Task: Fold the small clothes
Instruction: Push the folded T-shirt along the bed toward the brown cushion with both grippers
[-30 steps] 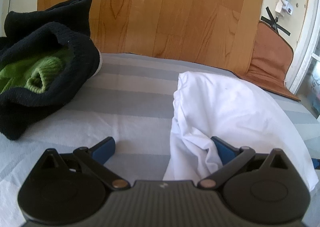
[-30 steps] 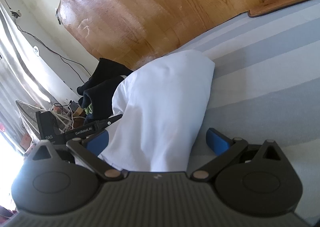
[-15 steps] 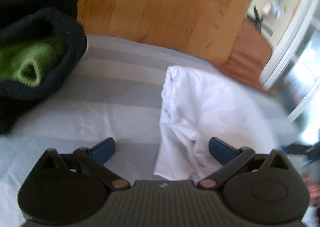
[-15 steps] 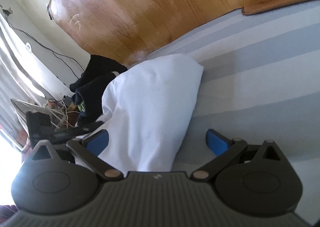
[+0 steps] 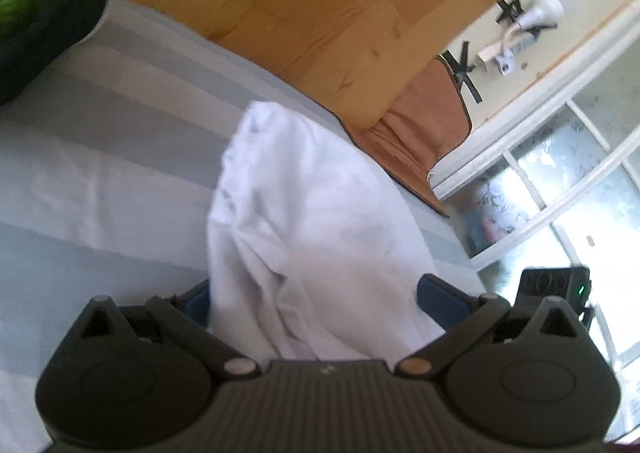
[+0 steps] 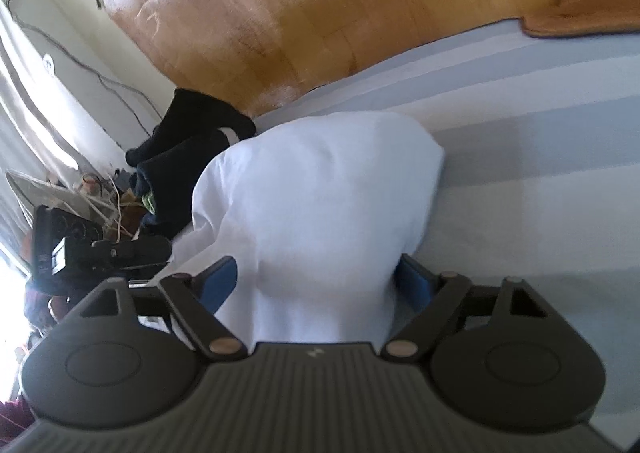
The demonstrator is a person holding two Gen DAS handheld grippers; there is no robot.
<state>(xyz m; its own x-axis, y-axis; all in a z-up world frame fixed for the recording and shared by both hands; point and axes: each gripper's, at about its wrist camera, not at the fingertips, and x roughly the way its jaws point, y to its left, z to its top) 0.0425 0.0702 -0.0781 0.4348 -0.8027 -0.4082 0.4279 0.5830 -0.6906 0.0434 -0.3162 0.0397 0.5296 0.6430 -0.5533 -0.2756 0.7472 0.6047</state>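
Observation:
A white garment (image 5: 304, 213) lies rumpled on the grey striped bed sheet (image 5: 100, 173). Its near end reaches in between the blue pads of my left gripper (image 5: 316, 301), whose jaws stand wide apart on either side of the cloth. In the right wrist view the same white garment (image 6: 320, 197) fills the gap of my right gripper (image 6: 320, 285), also wide open, with a blue pad on each side of the cloth. Neither gripper pinches the fabric. The left gripper's body (image 6: 96, 249) shows at the left of the right wrist view.
A pile of black and green knitwear (image 5: 36, 5) lies at the far left of the bed, also in the right wrist view (image 6: 188, 141). A wooden headboard (image 5: 300, 1) stands behind. A brown cushion (image 5: 424, 121) lies at the far right. A window (image 5: 560, 193) is beyond.
Both grippers moved in over the white garment, so its near end now lies between each pair of open pads. The left view swung right, pushing the dark pile to the frame's corner.

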